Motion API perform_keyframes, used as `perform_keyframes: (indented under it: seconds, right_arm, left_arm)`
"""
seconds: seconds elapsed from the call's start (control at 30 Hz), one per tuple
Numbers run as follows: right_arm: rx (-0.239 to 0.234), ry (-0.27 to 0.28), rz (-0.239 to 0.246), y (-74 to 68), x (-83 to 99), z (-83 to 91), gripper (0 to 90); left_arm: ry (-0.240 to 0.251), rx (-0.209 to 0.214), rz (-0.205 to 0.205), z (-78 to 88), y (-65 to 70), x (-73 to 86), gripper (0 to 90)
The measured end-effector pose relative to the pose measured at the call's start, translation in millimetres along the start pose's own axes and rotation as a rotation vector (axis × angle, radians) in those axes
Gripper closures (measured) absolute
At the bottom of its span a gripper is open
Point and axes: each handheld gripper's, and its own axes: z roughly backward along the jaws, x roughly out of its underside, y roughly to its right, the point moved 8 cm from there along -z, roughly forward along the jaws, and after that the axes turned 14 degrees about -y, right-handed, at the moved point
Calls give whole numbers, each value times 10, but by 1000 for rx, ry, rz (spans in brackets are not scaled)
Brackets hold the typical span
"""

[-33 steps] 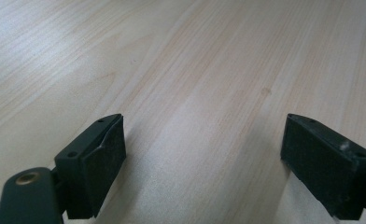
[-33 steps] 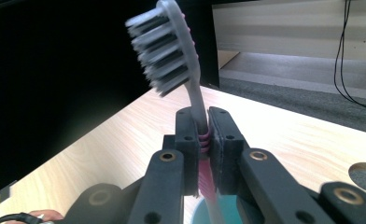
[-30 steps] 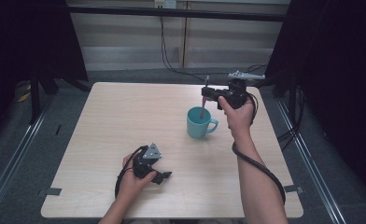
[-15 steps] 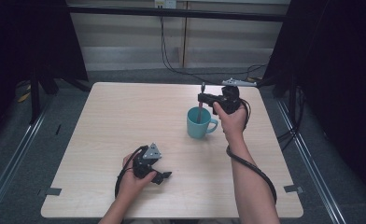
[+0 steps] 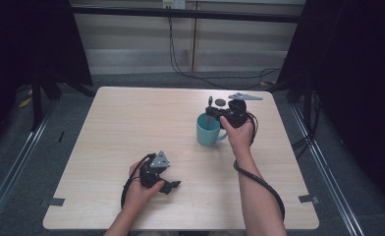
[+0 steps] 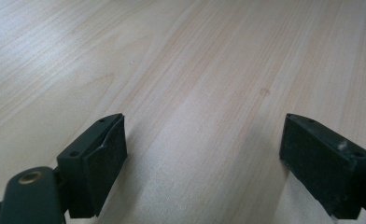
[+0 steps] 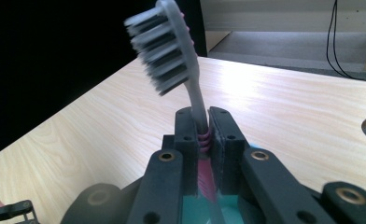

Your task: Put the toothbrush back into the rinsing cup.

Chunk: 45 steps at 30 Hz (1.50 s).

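A: Two grippers: right gripper (image 7: 204, 135) clamps toothbrush (image 7: 172, 51) over teal mug (image 5: 208, 130); left gripper (image 6: 218, 168) gapes, resting on table (image 5: 131, 128).
B: Risk?
A: Handle could catch the rim, tipping the mug.

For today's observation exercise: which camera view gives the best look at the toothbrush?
The right gripper view: the toothbrush stands close up, bristles sharp, its neck clamped in the right gripper. In the high view it is a tiny stick above the teal mug. The left gripper view looks at the table.
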Motion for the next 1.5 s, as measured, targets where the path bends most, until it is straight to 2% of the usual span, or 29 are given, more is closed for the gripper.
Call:
perform_keyframes:
  seconds: [0.4,0.63,1.03,1.37,1.5]
  right_arm:
    - [19,-12,-4,50,137,0,814]
    - [32,-7,-16,88,170,37,772]
    - [67,-2,-69,180,190,148,559]
    - [83,-11,-58,187,247,208,418]
    - [81,-6,-51,178,257,264,400]
  left_arm:
    - [-5,1,-1,1,1,4,146]
    - [-4,1,-1,1,1,4,146]
    - [-3,1,0,0,1,3,146]
    - [-4,1,-1,0,1,3,146]
    - [-5,1,-2,1,0,3,146]
